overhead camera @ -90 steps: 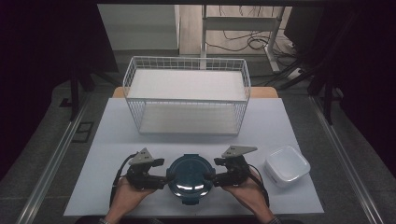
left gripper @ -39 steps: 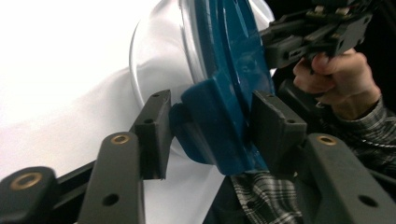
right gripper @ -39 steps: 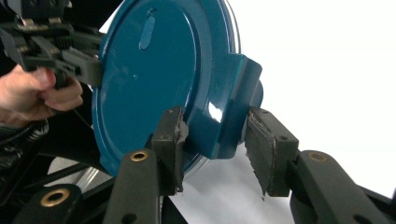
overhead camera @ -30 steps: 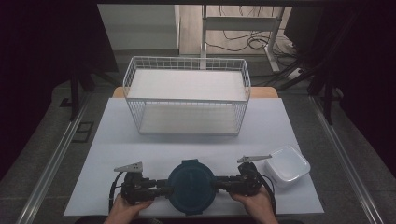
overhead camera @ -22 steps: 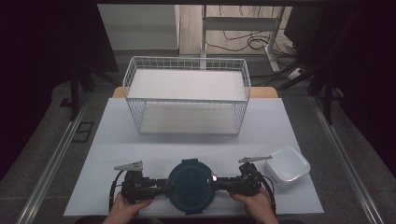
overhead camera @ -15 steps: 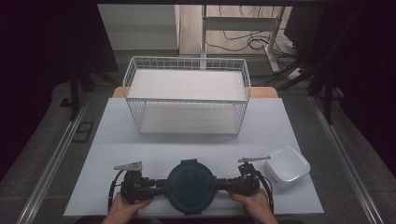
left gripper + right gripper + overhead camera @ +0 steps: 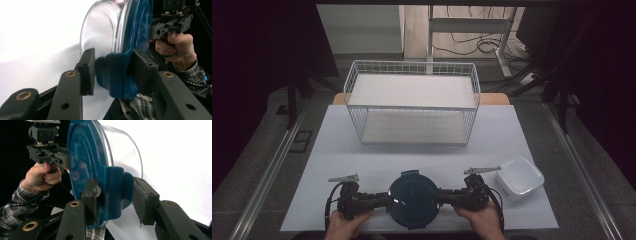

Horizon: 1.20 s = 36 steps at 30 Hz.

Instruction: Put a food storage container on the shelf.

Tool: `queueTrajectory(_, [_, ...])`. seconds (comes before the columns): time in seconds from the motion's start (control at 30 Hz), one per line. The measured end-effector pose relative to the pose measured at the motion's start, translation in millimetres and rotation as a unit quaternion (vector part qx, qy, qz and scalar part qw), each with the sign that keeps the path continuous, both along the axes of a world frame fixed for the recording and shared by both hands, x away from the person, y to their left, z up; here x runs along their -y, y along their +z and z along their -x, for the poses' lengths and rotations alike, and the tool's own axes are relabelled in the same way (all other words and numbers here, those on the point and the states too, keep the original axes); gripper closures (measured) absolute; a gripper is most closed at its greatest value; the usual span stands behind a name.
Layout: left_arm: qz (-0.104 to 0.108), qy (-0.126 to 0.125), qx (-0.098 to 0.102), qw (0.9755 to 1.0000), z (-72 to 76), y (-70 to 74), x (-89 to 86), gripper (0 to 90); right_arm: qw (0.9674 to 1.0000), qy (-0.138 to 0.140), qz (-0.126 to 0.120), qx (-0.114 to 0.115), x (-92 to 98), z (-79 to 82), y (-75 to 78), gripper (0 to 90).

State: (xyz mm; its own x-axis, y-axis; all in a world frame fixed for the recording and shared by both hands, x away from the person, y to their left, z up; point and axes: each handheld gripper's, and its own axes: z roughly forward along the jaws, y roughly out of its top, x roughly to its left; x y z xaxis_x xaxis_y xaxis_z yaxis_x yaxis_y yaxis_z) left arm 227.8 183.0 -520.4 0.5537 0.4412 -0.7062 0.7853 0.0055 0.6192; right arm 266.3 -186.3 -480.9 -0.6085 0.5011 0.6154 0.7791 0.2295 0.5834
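One lidded container [image 7: 413,199], two grippers' fingers [image 7: 86,71]

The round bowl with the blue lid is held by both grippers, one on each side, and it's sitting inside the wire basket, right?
Not quite. The round bowl is held by the left gripper and the right gripper, one on each side, but it is at the near edge of the table, well in front of the wire basket. The high view shows this.

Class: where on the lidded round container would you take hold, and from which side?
Grip the round container at its blue latch tabs, from the left and right sides level with the table. The tabs stick out beyond the smooth curved glass wall, giving the jaws flat faces to close on.
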Motion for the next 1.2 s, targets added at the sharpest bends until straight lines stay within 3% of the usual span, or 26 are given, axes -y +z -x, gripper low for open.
queueTrajectory(0.17, [-0.009, 0.007, 0.030, 0.9995, -7.5, 16.9, 0.5, 56.9, 0.9996, -0.005, -0.009, 0.026, -0.2, -5.7, 11.1, 57.5])
queueTrajectory(0.33, [-0.019, 0.008, 0.045, 0.9988, -18.4, 31.0, 0.5, 56.9, 0.9986, -0.007, -0.006, 0.051, -1.9, -15.2, 22.9, 56.9])
queueTrajectory(0.6, [-0.026, 0.010, 0.060, 0.9978, -42.0, 55.1, 0.2, 56.8, 0.9977, -0.014, -0.010, 0.066, -3.2, -36.5, 43.2, 56.7])
queueTrajectory(0.7, [-0.033, 0.012, 0.072, 0.9968, -51.8, 71.3, 0.0, 56.8, 0.9970, -0.017, -0.016, 0.074, -3.2, -46.9, 54.6, 56.6])
queueTrajectory(1.2, [-0.028, 0.031, 0.093, 0.9948, -85.0, 120.3, -7.6, 56.7, 0.9948, -0.020, -0.028, 0.096, -10.5, -83.1, 102.7, 56.6])
